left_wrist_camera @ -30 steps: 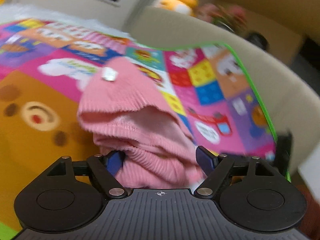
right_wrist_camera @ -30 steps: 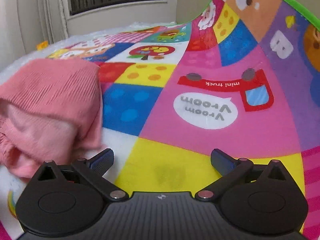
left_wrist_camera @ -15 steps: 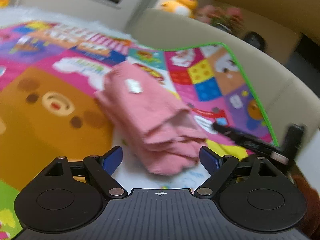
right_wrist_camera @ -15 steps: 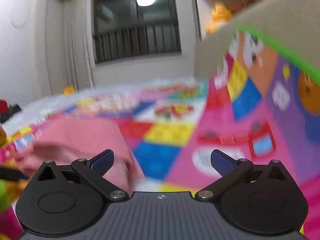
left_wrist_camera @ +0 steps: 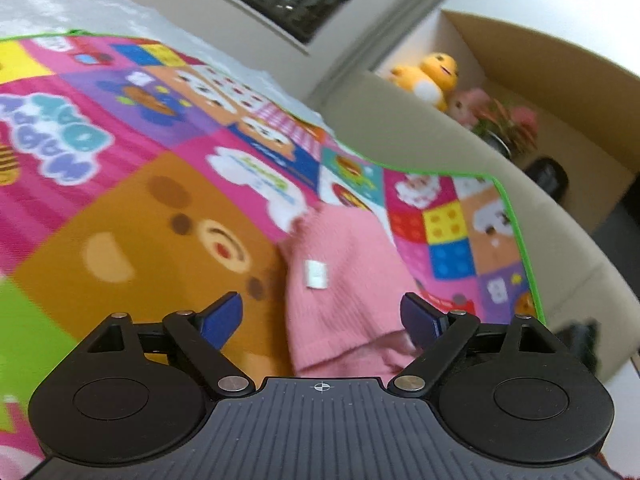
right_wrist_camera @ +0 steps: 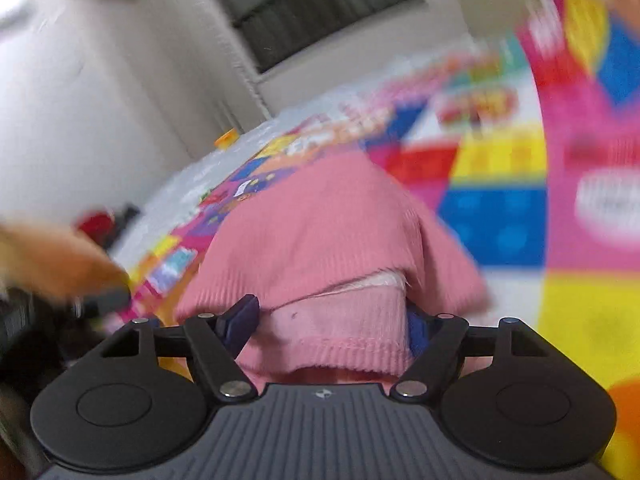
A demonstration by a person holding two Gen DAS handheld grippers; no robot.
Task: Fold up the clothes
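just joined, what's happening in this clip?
A person with a handheld tool in each hand is folding a pink knit garment on a colourful play mat. The garment lies in a folded bundle, white label facing up. The left tool is open and holds nothing. The right tool has its open fingers on either side of the bundle's near edge, not shut on it. The right view is blurred.
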